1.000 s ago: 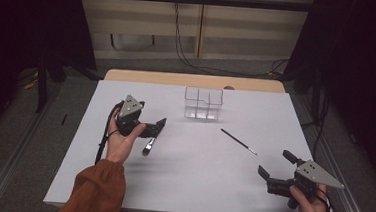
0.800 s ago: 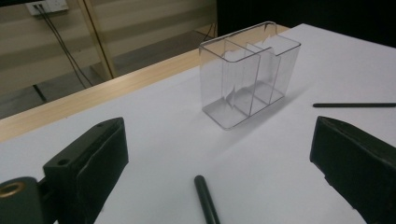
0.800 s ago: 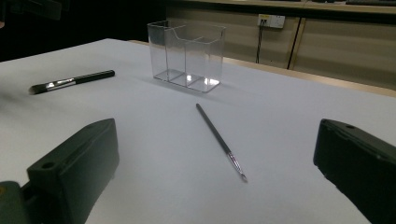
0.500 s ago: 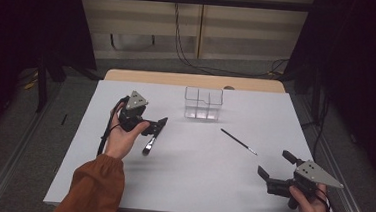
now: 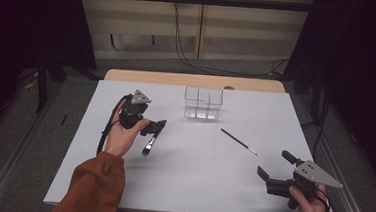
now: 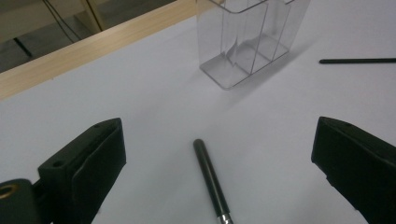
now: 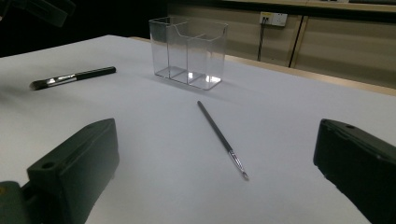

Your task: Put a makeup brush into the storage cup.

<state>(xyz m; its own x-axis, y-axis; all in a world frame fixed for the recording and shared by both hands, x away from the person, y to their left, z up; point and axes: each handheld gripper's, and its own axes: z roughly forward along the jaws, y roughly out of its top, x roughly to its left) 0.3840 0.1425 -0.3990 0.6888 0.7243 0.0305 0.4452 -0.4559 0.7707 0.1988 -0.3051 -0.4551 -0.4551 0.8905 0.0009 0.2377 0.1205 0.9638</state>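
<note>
Looking first at the near right corner of the table (image 5: 195, 191): finds the right hand-held gripper (image 5: 275, 166) low over the surface, jaws spread wide, gripping nothing. Points toward the thin brush (image 5: 238, 141), flat on the table well ahead of those jaws, bristle tip toward the near side.

Farther in, toward the left edge, meets the left hand-held gripper (image 5: 154, 128), likewise wide open and empty, lowered over the thick brush (image 5: 148, 144) so as to straddle its handle end without touching it. Shows that brush flat on the table, rounded handle end toward the far edge, midway between the two black jaws in the left gripper view.

Ends near the middle of the far edge with the clear organiser (image 5: 203, 103), upright, apart from both brushes, every compartment empty.

Reads, as a judgement, like a job of standing both brushes in the organiser, and barely begun. Counts nothing as finished: neither brush gripped, neither lifted, none placed. Leaves everything to do: closing on the thick brush, raising it, carrying it to a compartment, letting go, then the same for the thin brush.
</note>
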